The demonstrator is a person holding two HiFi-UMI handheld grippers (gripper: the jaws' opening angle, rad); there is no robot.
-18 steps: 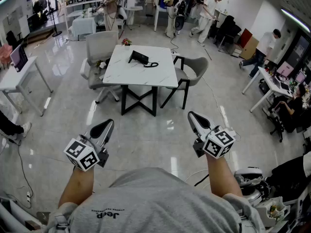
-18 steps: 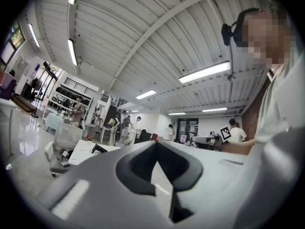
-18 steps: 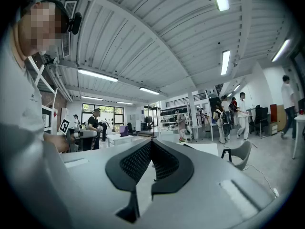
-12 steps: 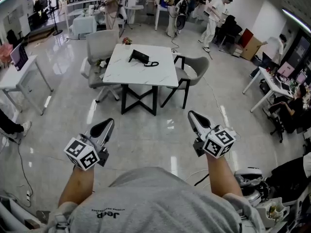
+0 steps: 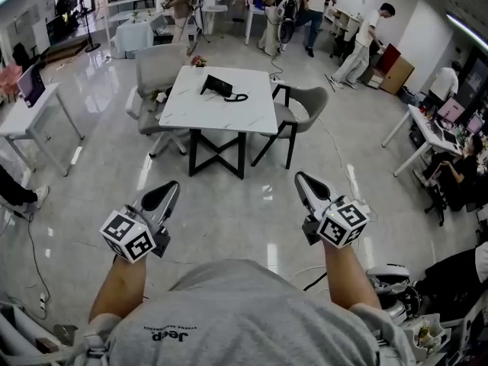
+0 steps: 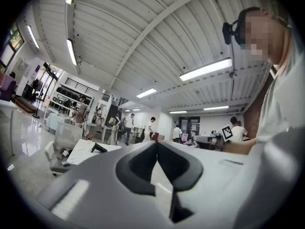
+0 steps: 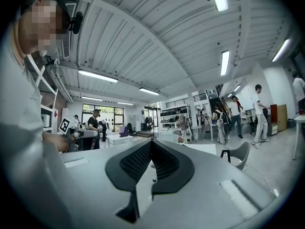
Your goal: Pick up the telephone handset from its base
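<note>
Telephone handset [image 5: 216, 88] lies on its base [image 5: 226, 92] on the white table [image 5: 221, 118], far ahead of both grippers. A grey chair [image 5: 303, 107] stands beside the table. The left gripper [image 5: 168, 191] and the right gripper [image 5: 303, 181] are level above the floor [image 5: 229, 223]. Both have jaws pressed together, with nothing between them.

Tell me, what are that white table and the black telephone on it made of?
The table top looks like white marble or a marble-look board: it is smooth and pale, with faint grey streaks. Its crossed legs look like black painted metal, thin and straight, though I can't be sure. The telephone is probably dull black plastic, but it is too small here to be certain.
</note>
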